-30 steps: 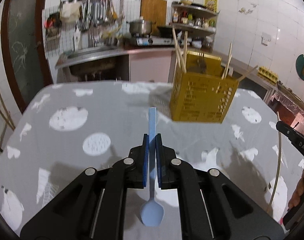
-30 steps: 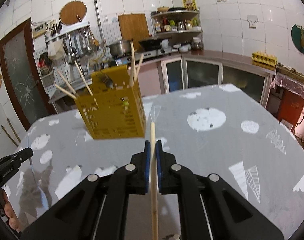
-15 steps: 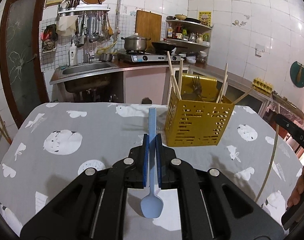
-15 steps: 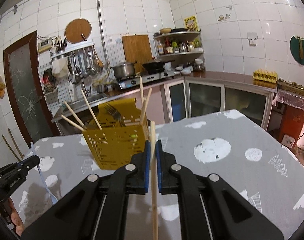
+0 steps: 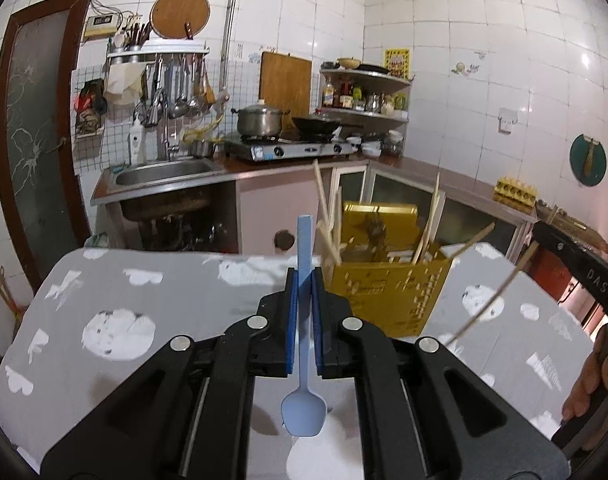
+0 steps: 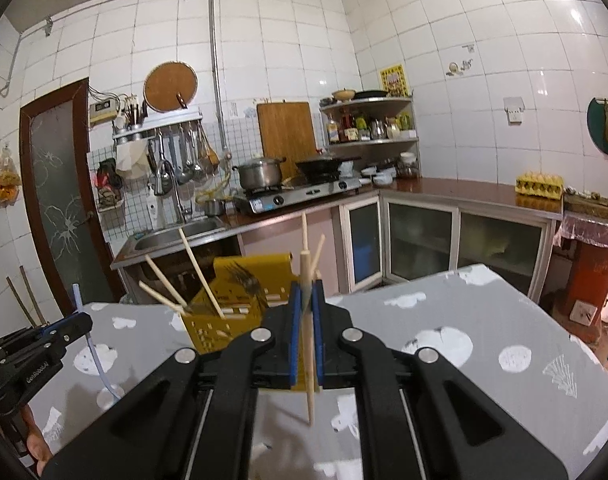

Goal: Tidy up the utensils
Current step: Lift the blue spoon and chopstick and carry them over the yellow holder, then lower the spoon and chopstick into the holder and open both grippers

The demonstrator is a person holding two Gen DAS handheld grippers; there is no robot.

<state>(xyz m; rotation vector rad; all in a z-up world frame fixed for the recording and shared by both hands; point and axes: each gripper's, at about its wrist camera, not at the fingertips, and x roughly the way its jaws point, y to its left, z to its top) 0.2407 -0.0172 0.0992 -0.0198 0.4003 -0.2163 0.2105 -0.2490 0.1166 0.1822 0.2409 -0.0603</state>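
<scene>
Inspector: Left gripper is clamped on a light blue spoon. Its handle stands up between the blue pads; the bowl hangs below the jaws, facing the camera, clear of the table.

Clerk: And the right gripper?

Inspector: Closed tight on 1 wooden chopstick, held near upright. Its upper end rises above the pads and its lower end hangs under them, also off the cloth.

Clerk: Where is the holder?

Inspector: A yellow perforated utensil basket stands on the grey patterned tablecloth, ahead of both tools. From the left wrist it sits just right of the jaws; from the right wrist it sits left of them, partly hidden behind the fingers. Several chopsticks lean out of it at angles, and a dark fork shows inside it.

Clerk: Are the tools near each other?

Inspector: Each appears at the edge of the other's view, apart, with a hand on the right one's grip.

Clerk: Beyond the table?

Inspector: A sink, a 2-burner stove carrying a steel pot and a dark wok, and a tiled wall.
</scene>
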